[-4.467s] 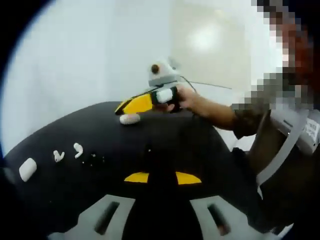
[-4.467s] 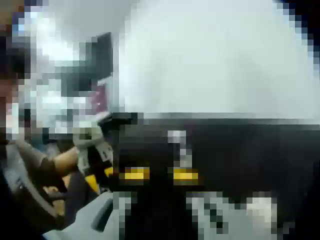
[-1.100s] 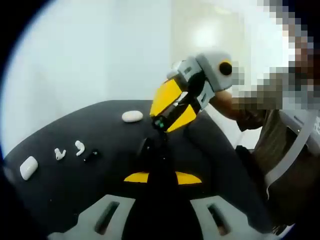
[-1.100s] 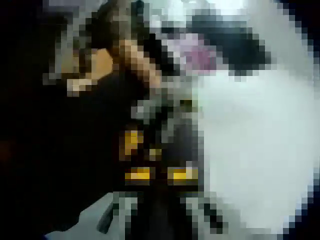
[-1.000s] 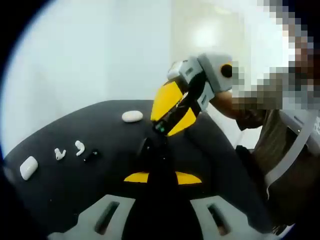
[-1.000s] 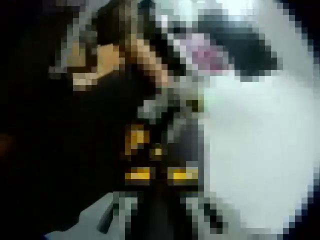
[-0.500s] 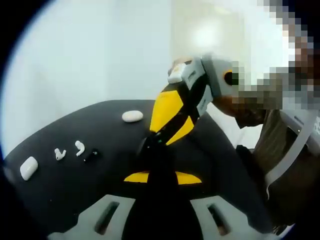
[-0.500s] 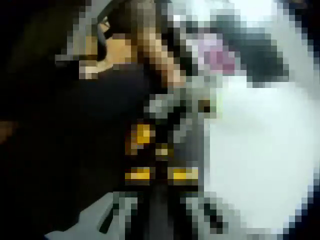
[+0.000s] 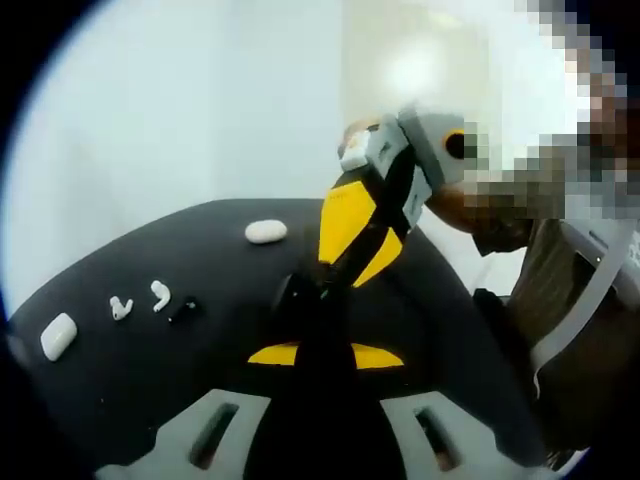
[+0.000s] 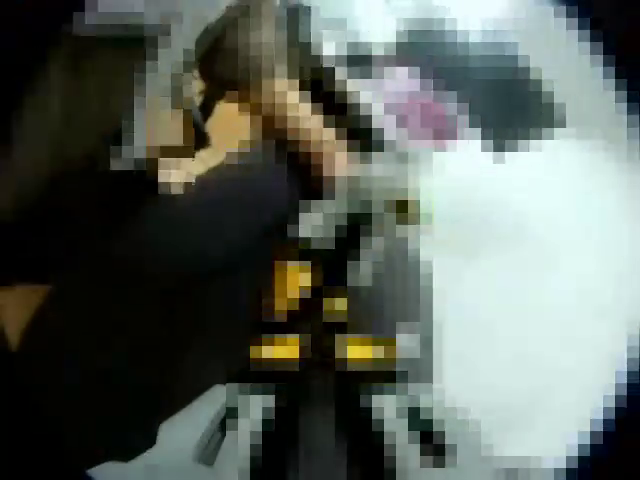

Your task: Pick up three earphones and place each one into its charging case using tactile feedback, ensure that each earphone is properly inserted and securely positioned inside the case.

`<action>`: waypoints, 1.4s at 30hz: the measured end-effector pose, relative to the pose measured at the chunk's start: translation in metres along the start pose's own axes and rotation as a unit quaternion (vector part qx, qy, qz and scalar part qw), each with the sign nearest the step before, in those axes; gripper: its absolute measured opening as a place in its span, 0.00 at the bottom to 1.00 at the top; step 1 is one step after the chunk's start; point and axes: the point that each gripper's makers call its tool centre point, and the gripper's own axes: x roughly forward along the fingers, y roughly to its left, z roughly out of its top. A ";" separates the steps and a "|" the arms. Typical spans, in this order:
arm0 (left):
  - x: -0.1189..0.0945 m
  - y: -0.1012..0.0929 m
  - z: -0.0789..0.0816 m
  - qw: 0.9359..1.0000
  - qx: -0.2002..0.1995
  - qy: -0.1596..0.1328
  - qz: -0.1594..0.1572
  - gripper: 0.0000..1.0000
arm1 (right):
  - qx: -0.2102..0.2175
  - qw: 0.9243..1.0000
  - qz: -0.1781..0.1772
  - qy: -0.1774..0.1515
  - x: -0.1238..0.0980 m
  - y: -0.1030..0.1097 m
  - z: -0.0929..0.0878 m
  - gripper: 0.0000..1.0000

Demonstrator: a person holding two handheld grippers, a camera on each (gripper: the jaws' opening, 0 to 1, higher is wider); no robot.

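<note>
While right tongs (image 9: pixel 322 283) met dark case between left tongs (image 9: pixel 325 345), both looked shut, contents hidden; best: steady case, press gently, feel seating.

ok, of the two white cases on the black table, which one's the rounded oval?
The small white oval case at the table's far edge, beside the right gripper. The other white case, past the earbuds, is a boxier rounded rectangle.

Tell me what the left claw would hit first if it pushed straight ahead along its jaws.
Probably the right claw: its yellow tips point down right in front of the left claw, over the black table. Depth is unclear; the white oval case lies farther back, left.
</note>
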 end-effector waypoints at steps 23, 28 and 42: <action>-0.001 0.000 -0.003 1.000 0.009 0.005 0.000 0.14 | 0.431 0.877 0.096 -0.189 0.033 0.012 -0.018 0.19; -0.003 0.000 -0.005 1.000 0.014 0.006 -0.001 0.16 | 0.443 0.869 0.089 -0.201 0.031 0.013 -0.019 0.18; -0.053 0.081 0.041 0.988 -0.023 -0.085 0.123 0.16 | 0.442 0.867 0.080 -0.214 0.022 0.015 -0.024 0.18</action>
